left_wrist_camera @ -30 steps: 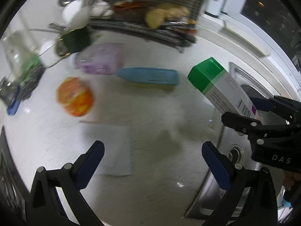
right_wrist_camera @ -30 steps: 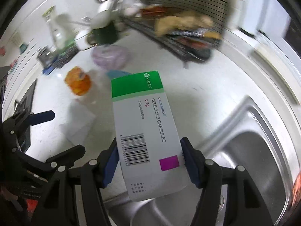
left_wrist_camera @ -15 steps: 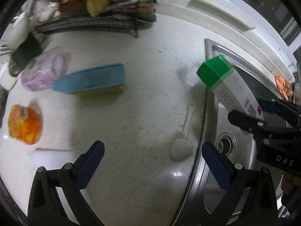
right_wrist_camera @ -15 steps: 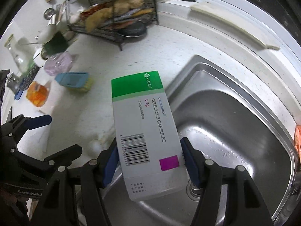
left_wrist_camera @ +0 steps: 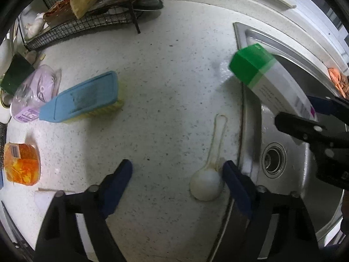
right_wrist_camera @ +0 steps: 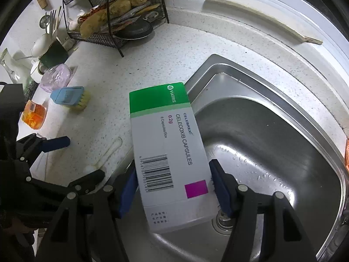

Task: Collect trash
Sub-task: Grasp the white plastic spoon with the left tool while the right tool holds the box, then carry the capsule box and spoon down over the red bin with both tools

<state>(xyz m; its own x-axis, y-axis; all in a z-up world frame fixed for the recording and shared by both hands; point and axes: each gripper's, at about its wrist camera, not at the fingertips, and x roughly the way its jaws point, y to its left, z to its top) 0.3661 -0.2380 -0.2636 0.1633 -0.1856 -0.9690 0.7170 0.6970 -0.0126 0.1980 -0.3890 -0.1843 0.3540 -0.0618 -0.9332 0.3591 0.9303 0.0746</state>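
Observation:
My right gripper (right_wrist_camera: pixel 173 187) is shut on a white and green medicine box (right_wrist_camera: pixel 168 148) and holds it over the sink's left rim; the box also shows in the left wrist view (left_wrist_camera: pixel 268 80). My left gripper (left_wrist_camera: pixel 177 179) is open and low over the counter. A white plastic spoon (left_wrist_camera: pixel 207 181) lies between its fingers, its bowl close to the right fingertip (left_wrist_camera: pixel 231 172). The spoon also shows in the right wrist view (right_wrist_camera: pixel 102 159). An orange wrapper (left_wrist_camera: pixel 21 163) and a purple plastic packet (left_wrist_camera: pixel 35 91) lie at the left.
A steel sink (right_wrist_camera: pixel 283 131) fills the right. A blue scrub brush (left_wrist_camera: pixel 82 98) lies on the counter (left_wrist_camera: pixel 163 76). A black wire rack (right_wrist_camera: pixel 115 15) with food stands at the back. A paper sheet (left_wrist_camera: pixel 41 198) lies near my left finger.
Both grippers have moved right toward the sink. The left gripper has dropped lower and narrowed around the white spoon. The box stays gripped in the right gripper.

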